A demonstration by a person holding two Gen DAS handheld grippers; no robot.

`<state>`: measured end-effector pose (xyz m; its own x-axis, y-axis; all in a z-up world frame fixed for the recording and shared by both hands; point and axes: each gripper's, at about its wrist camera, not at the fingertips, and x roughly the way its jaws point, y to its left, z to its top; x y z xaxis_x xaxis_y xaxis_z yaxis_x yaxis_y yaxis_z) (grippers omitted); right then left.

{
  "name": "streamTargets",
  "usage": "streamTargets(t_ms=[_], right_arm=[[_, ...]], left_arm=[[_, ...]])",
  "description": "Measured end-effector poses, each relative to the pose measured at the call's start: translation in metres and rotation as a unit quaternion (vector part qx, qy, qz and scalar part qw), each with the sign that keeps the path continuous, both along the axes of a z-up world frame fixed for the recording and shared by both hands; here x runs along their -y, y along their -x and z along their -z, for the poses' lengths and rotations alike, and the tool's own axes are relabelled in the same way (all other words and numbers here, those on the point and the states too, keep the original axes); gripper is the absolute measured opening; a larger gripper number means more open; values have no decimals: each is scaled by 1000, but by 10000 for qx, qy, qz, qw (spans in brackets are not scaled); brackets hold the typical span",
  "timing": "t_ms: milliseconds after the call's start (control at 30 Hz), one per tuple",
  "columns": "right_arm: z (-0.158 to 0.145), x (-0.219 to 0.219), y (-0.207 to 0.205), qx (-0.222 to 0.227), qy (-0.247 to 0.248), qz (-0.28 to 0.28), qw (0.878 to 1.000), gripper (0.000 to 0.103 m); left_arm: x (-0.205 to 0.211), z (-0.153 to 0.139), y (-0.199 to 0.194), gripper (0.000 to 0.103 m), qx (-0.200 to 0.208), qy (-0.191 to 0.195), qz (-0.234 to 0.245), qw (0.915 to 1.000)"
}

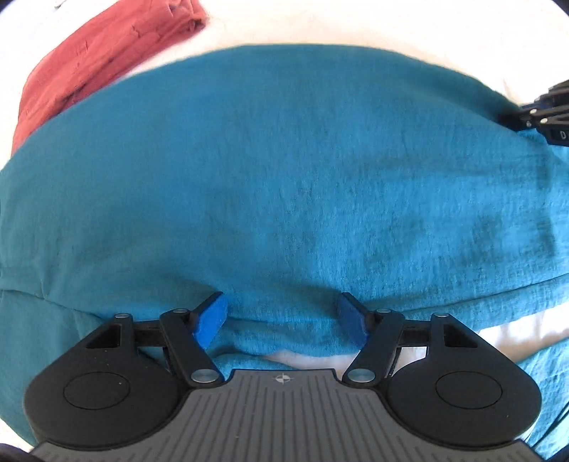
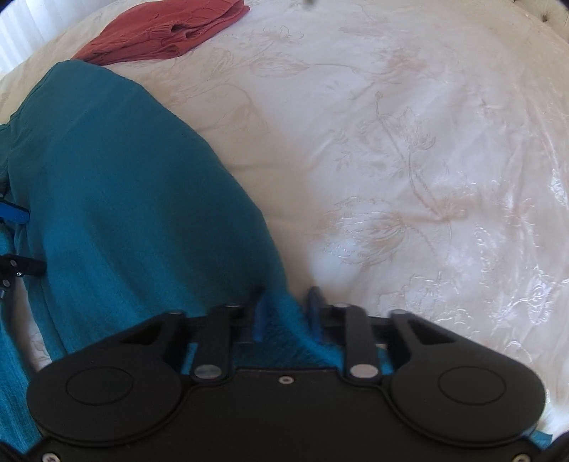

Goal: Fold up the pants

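Note:
The teal pants [image 1: 284, 177] lie spread across the white bedspread and fill most of the left wrist view. My left gripper [image 1: 281, 320] is open, its blue pads wide apart over the near edge of the fabric. My right gripper [image 2: 286, 312] is shut on the teal pants [image 2: 135, 199], with a fold of cloth between its blue pads. The right gripper also shows at the right edge of the left wrist view [image 1: 544, 113]. Part of the left gripper shows at the left edge of the right wrist view [image 2: 14, 241].
A folded rust-red garment [image 1: 99, 60] lies beyond the pants at the far left; it also shows in the right wrist view [image 2: 170, 32]. The white floral bedspread [image 2: 409, 160] stretches to the right of the pants.

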<state>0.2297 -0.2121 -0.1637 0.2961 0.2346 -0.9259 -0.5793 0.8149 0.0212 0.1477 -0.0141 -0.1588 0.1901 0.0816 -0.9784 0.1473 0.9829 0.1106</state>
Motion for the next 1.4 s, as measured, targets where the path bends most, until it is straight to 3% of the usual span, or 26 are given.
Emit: streamTargets(t_ms=[100, 267, 400, 767, 1167, 1300, 1400], right_arm=[[-18, 2, 16, 151, -84, 107, 9998, 10], [-53, 6, 60, 399, -260, 260, 9985, 10], [-57, 4, 88, 454, -229, 343, 9981, 10], [-48, 6, 96, 438, -254, 618, 9968, 10], [-39, 5, 96, 423, -177, 478, 9978, 10], [-39, 4, 95, 407, -140, 468, 9980, 10], [-44, 5, 97, 441, -204, 466, 9977, 10]], left_arm=[[-5, -22, 1, 67, 316, 122, 86, 9994], [-5, -67, -8, 68, 860, 682, 199, 9938], [9, -80, -21, 69, 991, 1071, 240, 9890], [19, -41, -48, 69, 328, 1697, -298, 9845], [27, -37, -65, 69, 421, 2017, -651, 9764], [30, -34, -63, 72, 362, 1947, -547, 9787], [23, -26, -67, 72, 302, 1920, -760, 9780]])
